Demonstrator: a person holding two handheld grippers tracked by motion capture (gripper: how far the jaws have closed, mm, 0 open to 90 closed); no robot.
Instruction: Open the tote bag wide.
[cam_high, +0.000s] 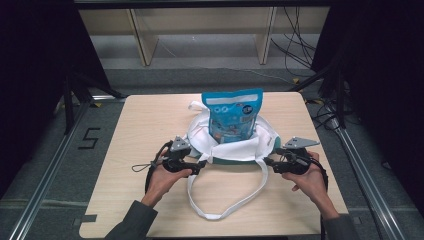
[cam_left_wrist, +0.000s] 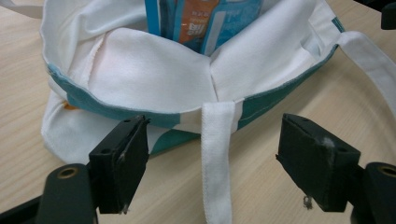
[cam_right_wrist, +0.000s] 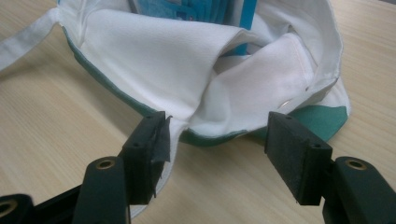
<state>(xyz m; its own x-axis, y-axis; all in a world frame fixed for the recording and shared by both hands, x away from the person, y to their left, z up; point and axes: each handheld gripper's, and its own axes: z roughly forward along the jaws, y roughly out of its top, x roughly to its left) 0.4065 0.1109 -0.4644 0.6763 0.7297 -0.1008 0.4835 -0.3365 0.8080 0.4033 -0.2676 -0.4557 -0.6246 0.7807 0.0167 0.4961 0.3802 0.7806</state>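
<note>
Dark room with a pale wooden shelf frame (cam_high: 200, 37) behind, light wood table (cam_high: 140, 130) in front. White cloth tote bag with teal trim (cam_high: 252, 145) is sitting mid-table, a blue glossy snack pouch (cam_high: 233, 116) standing upright inside it. Left gripper (cam_left_wrist: 212, 170) is hovering wide open, straddling the white strap (cam_left_wrist: 217, 158), gripping nothing. Right gripper (cam_right_wrist: 217, 156) is sitting wide open at the bag's near rim, one jaw touching fabric

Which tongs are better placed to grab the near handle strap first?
Left, probably. The left tongs stand open with the strap lying between their jaws. The right tongs are open at the tote bag rim, the strap beside one jaw.
</note>
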